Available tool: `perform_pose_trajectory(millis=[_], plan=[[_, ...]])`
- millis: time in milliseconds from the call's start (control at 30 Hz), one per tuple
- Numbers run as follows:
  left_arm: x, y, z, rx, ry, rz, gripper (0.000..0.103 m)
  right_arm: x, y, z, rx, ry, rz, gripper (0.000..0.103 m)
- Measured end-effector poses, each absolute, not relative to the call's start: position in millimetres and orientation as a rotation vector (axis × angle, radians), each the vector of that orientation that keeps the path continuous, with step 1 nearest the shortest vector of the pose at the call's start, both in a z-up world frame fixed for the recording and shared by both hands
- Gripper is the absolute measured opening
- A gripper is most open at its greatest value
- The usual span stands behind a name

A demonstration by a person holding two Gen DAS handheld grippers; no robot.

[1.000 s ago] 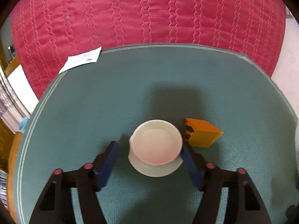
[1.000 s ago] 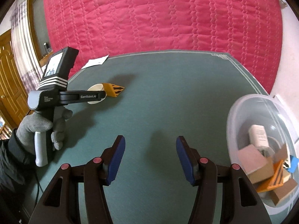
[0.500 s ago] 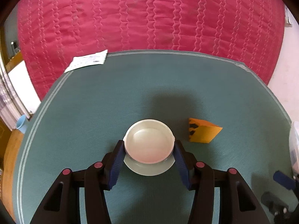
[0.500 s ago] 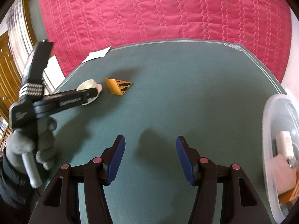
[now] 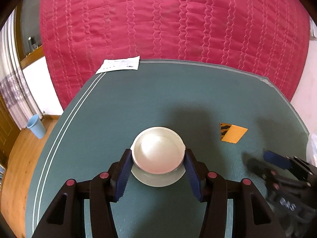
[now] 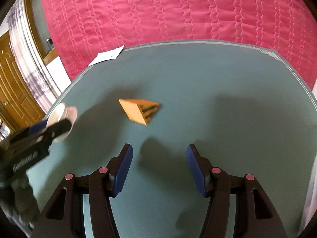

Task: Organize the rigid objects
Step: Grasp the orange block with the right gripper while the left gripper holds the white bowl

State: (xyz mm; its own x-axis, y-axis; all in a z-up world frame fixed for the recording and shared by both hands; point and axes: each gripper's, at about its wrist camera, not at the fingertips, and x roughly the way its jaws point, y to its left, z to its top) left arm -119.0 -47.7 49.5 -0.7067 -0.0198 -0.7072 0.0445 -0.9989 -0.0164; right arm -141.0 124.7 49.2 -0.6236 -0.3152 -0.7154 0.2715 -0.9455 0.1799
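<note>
My left gripper (image 5: 158,167) is shut on a white round bowl-shaped lid (image 5: 158,152), its blue pads pressing both sides, held above the green table mat (image 5: 138,103). An orange wedge block with black stripes (image 5: 232,133) lies on the mat to the right of it. In the right wrist view the same orange block (image 6: 139,111) lies ahead and left of my right gripper (image 6: 158,166), which is open and empty above the mat. The left gripper (image 6: 49,127) with the white lid (image 6: 61,117) shows there at the far left.
A white paper sheet (image 5: 118,65) lies at the mat's far left edge. A red quilted cover (image 5: 168,19) hangs behind the table. A blue cup (image 5: 36,126) stands on the wooden floor at left. A clear container's rim (image 5: 313,148) shows at far right.
My left gripper closed on the white lid and lifted it off the mat. My right gripper swung left towards the orange block, and the clear container slid out of its view.
</note>
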Motion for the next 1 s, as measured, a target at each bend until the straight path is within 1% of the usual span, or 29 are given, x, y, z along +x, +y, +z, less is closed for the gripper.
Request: perform_pose_trajectory(millis=[333, 600, 667, 733, 800, 1000], plan=[[-112, -64, 52, 1.186, 0.145, -2.825, 0.055, -177, 88, 53, 1.139, -0.022, -2.558, 0.058], [-115, -66, 45, 1.219, 0.148, -2.796, 0.055, -194, 79, 53, 1.152, -0.017, -2.577, 0.057], [-115, -64, 46, 1.216, 0.142, -2.799, 0.055, -194, 76, 52, 1.158, 0.014, -2.595, 0.055], [-114, -64, 46, 1.218, 0.138, -2.799, 0.055, -194, 75, 52, 1.164, 0.036, -2.613, 0.045], [-114, -63, 45, 1.222, 0.134, -2.799, 0.055, -194, 76, 53, 1.164, 0.041, -2.617, 0.041], [-114, -61, 44, 1.222, 0.125, -2.808, 0.055, -188, 86, 53, 1.155, 0.027, -2.597, 0.035]])
